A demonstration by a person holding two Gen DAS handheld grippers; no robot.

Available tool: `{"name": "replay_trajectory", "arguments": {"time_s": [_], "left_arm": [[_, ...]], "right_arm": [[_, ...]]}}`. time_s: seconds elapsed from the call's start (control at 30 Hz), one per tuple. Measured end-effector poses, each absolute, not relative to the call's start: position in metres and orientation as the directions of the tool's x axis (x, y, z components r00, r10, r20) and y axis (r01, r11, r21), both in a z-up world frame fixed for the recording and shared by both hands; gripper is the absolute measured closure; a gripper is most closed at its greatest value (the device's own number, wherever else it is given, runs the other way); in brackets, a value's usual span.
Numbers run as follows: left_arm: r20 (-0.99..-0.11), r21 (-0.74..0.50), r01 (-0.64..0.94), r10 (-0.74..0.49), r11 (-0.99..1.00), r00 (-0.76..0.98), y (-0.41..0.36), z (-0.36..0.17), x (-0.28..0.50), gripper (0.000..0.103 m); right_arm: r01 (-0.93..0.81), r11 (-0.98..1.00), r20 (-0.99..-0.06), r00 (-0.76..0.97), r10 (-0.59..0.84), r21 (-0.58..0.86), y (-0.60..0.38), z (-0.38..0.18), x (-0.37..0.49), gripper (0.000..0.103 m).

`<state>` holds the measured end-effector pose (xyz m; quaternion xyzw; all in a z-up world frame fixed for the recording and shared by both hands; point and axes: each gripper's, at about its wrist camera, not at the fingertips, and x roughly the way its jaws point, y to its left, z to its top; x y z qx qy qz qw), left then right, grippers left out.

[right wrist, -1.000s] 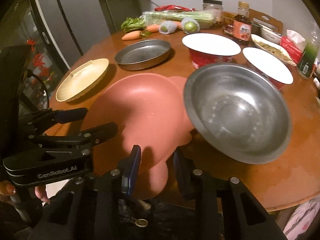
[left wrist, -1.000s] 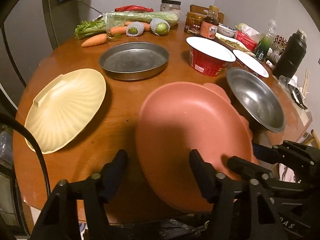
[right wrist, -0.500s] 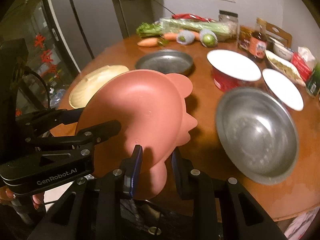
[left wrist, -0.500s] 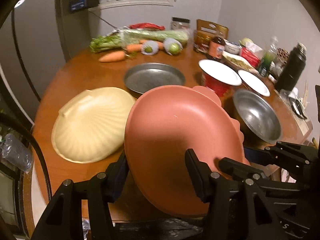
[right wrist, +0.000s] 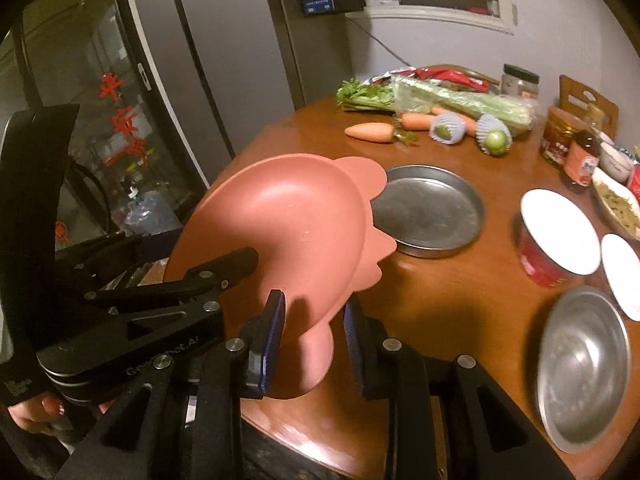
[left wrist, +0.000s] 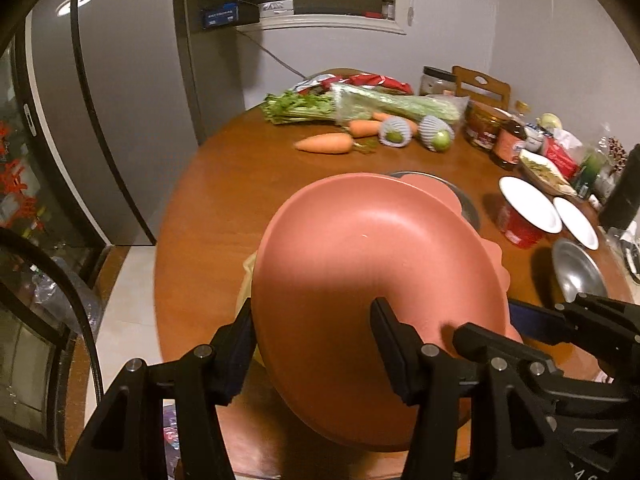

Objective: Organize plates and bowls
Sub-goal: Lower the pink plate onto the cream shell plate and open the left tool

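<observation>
Both grippers hold a pink plate [left wrist: 372, 264] with a scalloped rim, lifted and tilted above the round wooden table [left wrist: 224, 184]. My left gripper [left wrist: 312, 340] is shut on its near left edge. My right gripper [right wrist: 314, 316] is shut on its handle tab [right wrist: 316, 348]. The cream shell plate [left wrist: 246, 284] is almost wholly hidden under the pink plate. A flat steel pan [right wrist: 428, 208] lies beyond it. A steel bowl [right wrist: 584, 364] sits at the right, near the table edge.
A red cup with a white lid [right wrist: 556, 236] and a second white-lidded cup [right wrist: 620, 272] stand at the right. Carrots [right wrist: 370, 132], celery [right wrist: 460, 100], wrapped fruit [right wrist: 496, 138], jars and bottles [right wrist: 582, 160] line the far side. A fridge [right wrist: 224, 60] stands left.
Both grippers have lifted the pink plate higher and carried it left, so it now covers the cream shell plate. The steel bowl and cups have slid toward the right of both views.
</observation>
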<state>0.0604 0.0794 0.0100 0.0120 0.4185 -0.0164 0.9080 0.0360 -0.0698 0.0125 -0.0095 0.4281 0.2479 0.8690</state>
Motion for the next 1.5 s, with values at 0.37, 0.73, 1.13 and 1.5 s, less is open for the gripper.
{"name": "replay_trajectory", "arguments": {"time_s": [0.37, 0.73, 1.13, 1.5], "left_arm": [[-0.776, -0.014, 0.037, -0.034, 0.999, 0.630, 0.099, -0.002, 0.083, 0.047], [-0.795, -0.011, 0.012, -0.016, 1.000, 0.607, 0.105, -0.020, 0.095, 0.048], [-0.803, -0.001, 0.005, -0.003, 1.000, 0.597, 0.106, -0.028, 0.100, 0.048], [-0.801, -0.020, 0.002, -0.018, 1.000, 0.599, 0.107, -0.024, 0.102, 0.048]], "right_arm": [[-0.418, 0.886, -0.772, 0.490, 0.405, 0.199, -0.043, 0.004, 0.054, 0.072], [-0.410, 0.890, -0.801, 0.456, 0.388, 0.198, -0.034, -0.013, 0.062, 0.072], [-0.382, 0.906, -0.810, 0.464, 0.359, 0.182, -0.033, -0.020, 0.068, 0.071], [-0.410, 0.909, -0.806, 0.509, 0.302, 0.082, -0.028, -0.019, 0.067, 0.066]]}}
